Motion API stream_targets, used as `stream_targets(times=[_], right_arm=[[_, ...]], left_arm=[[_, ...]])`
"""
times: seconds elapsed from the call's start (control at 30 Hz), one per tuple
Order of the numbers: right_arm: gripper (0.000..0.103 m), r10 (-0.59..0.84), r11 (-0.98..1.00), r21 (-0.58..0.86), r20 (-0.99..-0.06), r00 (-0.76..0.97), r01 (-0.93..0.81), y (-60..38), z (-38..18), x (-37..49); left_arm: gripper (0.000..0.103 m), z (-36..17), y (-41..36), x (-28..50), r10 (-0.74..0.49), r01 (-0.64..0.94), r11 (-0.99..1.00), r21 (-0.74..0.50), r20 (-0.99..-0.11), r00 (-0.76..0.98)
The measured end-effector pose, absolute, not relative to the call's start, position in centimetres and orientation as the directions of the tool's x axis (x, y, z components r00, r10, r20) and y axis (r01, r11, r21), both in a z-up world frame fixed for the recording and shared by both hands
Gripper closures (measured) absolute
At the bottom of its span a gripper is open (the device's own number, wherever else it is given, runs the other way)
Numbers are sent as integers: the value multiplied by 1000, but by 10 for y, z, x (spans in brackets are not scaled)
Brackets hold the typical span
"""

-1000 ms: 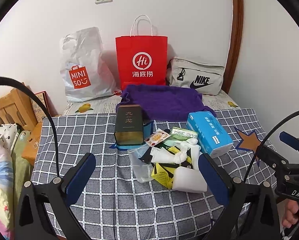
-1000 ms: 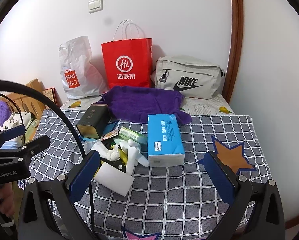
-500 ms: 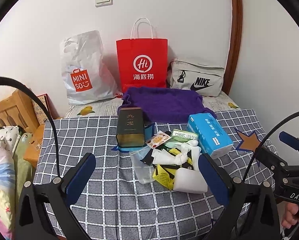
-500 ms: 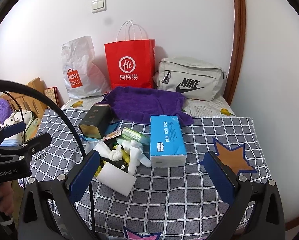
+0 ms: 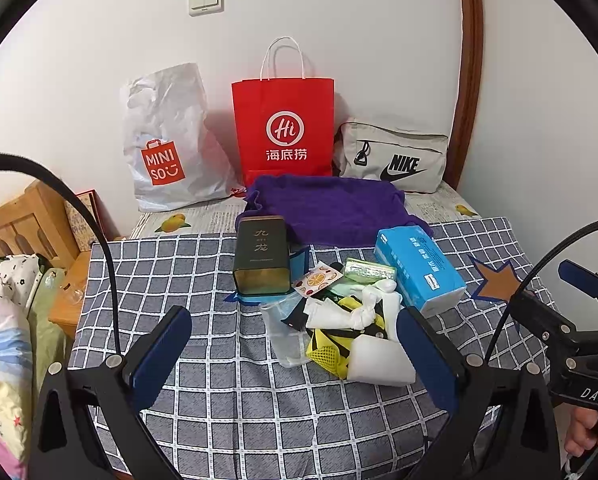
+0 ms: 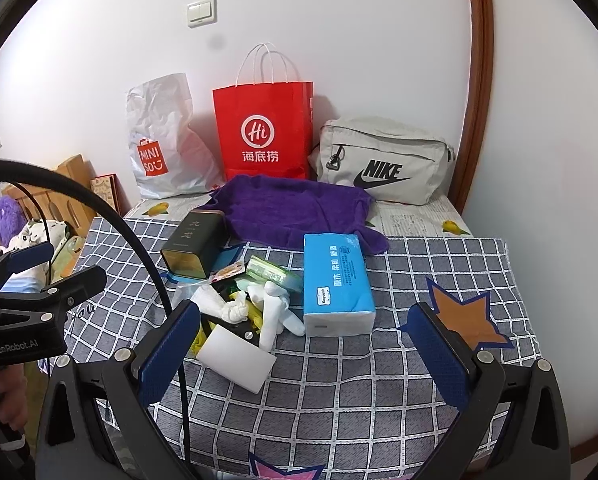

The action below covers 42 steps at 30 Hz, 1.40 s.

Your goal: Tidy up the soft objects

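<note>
Grey checked table [image 5: 219,392] against white wall [image 5: 379,20]. Purple towel [image 5: 331,208] at the back; blue tissue pack [image 6: 335,280] beside a clutter pile. Left gripper [image 5: 299,356] and right gripper [image 6: 303,354] hover low, jaws apart, empty.

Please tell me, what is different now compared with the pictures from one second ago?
Almost nothing changed. Only the cameras drifted a little: in both wrist views the scene sits slightly lower now. Both the left gripper and right gripper remain open and empty. The blue tissue pack, dark rectangular tin and folded purple towel stayed in place.
</note>
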State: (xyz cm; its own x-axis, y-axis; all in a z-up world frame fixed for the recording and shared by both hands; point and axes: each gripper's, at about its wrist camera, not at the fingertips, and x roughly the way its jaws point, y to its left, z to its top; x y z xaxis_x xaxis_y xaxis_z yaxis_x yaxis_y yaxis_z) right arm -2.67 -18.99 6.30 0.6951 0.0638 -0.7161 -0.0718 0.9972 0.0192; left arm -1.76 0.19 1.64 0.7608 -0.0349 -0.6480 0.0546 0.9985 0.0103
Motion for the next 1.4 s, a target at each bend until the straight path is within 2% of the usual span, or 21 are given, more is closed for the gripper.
stream_targets(times=[1.03, 1.4], right_arm=[[1, 61, 997, 10, -716, 695, -78, -190, 65, -28], [1, 79, 997, 41, -721, 689, -72, -200, 58, -26]], left_arm=[[0, 11, -5, -13, -59, 89, 996, 9, -677, 734], [0, -18, -19, -1, -55, 134, 990, 51, -728, 683]])
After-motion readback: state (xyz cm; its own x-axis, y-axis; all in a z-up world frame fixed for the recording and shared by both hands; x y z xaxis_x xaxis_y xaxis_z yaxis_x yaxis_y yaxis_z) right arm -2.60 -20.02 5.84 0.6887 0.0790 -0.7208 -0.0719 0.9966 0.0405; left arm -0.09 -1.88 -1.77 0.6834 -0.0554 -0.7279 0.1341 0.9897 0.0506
